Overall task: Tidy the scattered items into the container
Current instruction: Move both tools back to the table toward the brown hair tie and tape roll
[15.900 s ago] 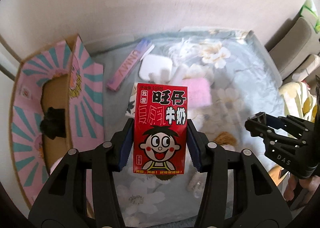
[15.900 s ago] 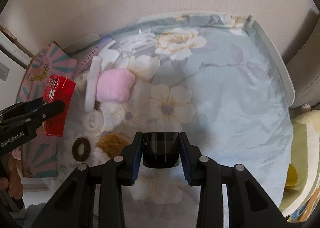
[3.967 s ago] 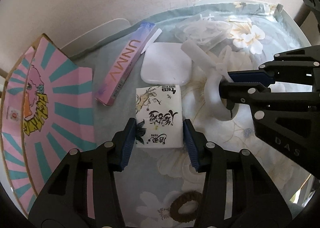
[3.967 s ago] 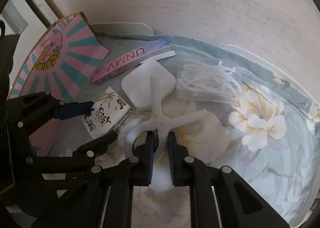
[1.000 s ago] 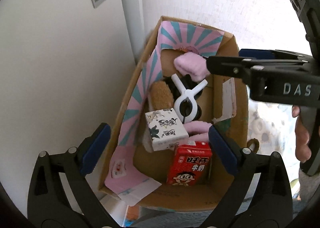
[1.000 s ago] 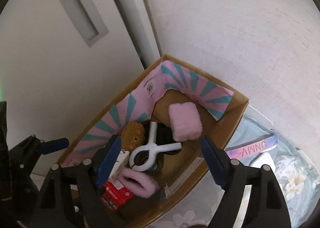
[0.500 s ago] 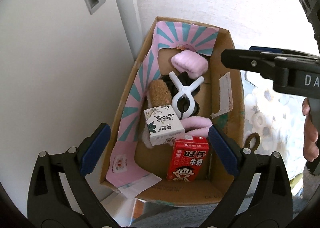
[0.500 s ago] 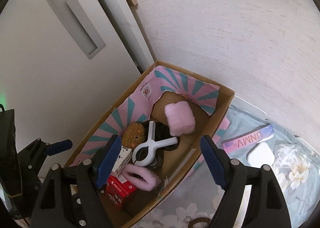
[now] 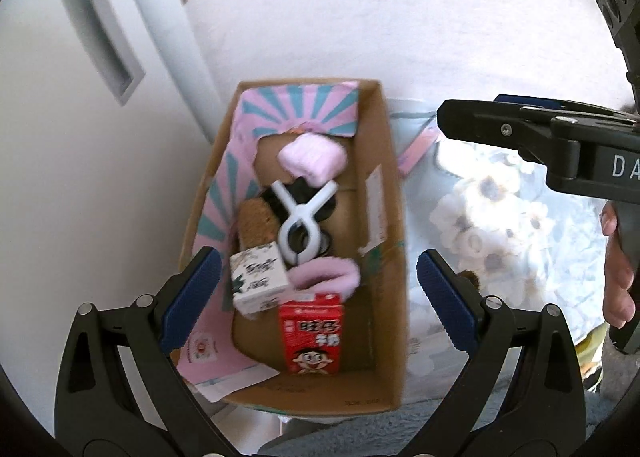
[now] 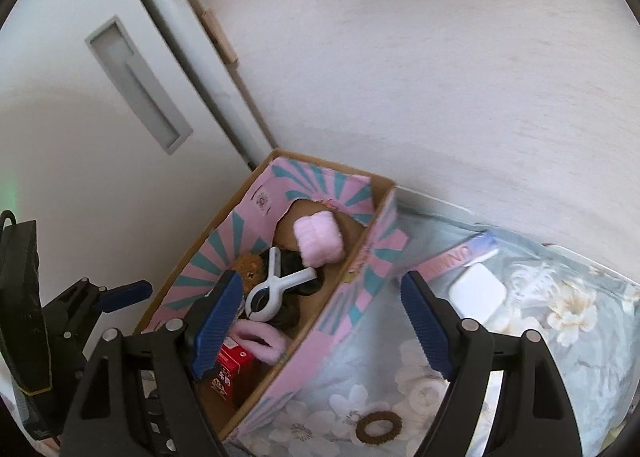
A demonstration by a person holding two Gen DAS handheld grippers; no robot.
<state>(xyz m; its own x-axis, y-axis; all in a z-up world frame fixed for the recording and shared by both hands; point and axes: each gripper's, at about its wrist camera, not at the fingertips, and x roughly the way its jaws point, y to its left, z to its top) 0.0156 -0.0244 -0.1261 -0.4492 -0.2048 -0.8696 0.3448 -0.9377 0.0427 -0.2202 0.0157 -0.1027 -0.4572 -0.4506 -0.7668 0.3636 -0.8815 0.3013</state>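
Both my grippers hang spread and empty over the cardboard box (image 9: 384, 241): the left gripper (image 9: 318, 301) with its blue pads wide on either side of the box's near end, the right gripper (image 10: 320, 321) just as wide above the box's right wall. Inside already lie the red milk carton (image 9: 311, 337), the white tissue pack (image 9: 258, 281), the white clip (image 9: 298, 217), a pink fluffy band (image 9: 324, 277), a pink puff (image 9: 312, 159) and a brown scrunchie (image 9: 256, 223).

What remains is out on the floral cloth of the desk (image 10: 400, 357) to the right: the brown hair tie (image 10: 378, 427) near me, the white square case (image 10: 476, 293) and the pink UNMV box (image 10: 456, 257) farther off beside the box.

The risks, as I judge them: with both grippers so close together, I could knock one against the other swinging back to the desk. The hair tie lies flat on soft cloth, so I may pinch fabric with it and drag the cloth. The smooth case could slip from the pads.
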